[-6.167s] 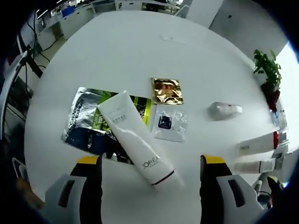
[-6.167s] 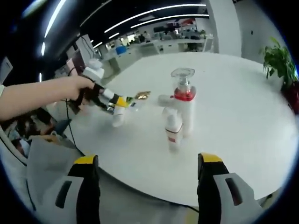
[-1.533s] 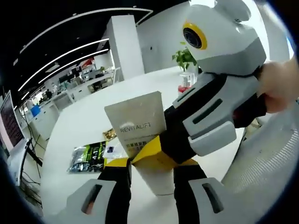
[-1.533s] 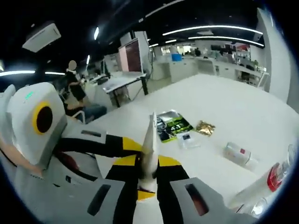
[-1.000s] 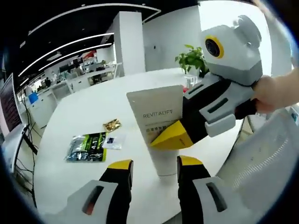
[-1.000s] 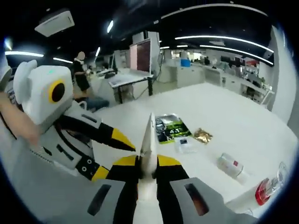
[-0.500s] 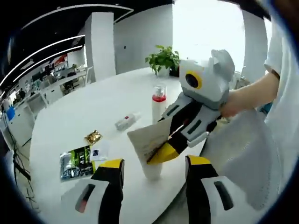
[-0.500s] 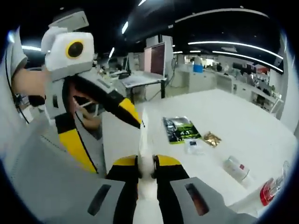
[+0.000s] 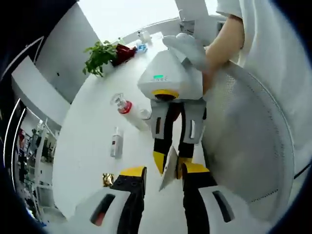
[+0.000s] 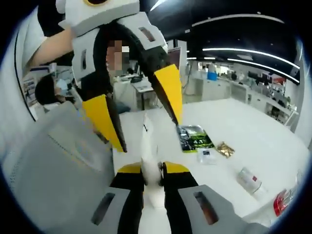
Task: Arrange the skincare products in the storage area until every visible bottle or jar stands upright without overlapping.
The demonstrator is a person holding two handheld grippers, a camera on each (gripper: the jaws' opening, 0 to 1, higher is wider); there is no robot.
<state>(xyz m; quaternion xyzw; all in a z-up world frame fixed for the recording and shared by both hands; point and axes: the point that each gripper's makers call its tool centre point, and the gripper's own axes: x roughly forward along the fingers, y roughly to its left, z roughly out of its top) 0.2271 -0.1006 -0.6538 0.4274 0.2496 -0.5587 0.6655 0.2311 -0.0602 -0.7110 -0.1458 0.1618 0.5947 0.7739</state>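
Skincare tube [image 10: 149, 161], white smooth plastic with a flat crimped end, sits pinched in my right claw [image 10: 152, 176] above the glossy white surface [image 10: 234, 146]; I can't read its print. My left claw [image 9: 163, 176] hangs spread, holding nothing. Beyond lie a red-collared pump bottle [image 9: 123, 104] and green foil sachet [image 10: 195, 138].

The tube [image 10: 150, 161] pinched in the right gripper [image 10: 152, 179] is white, and that gripper's jaws are black with yellow tips. The left gripper [image 10: 141, 112] has a white and grey body and yellow-tipped black jaws. The table [image 10: 253, 126] is white. On it lie a green, black and silver sachet [image 10: 194, 138], a gold sachet [image 10: 225, 149], a white bottle [image 9: 115, 142] and a red-collared pump bottle [image 9: 122, 105]
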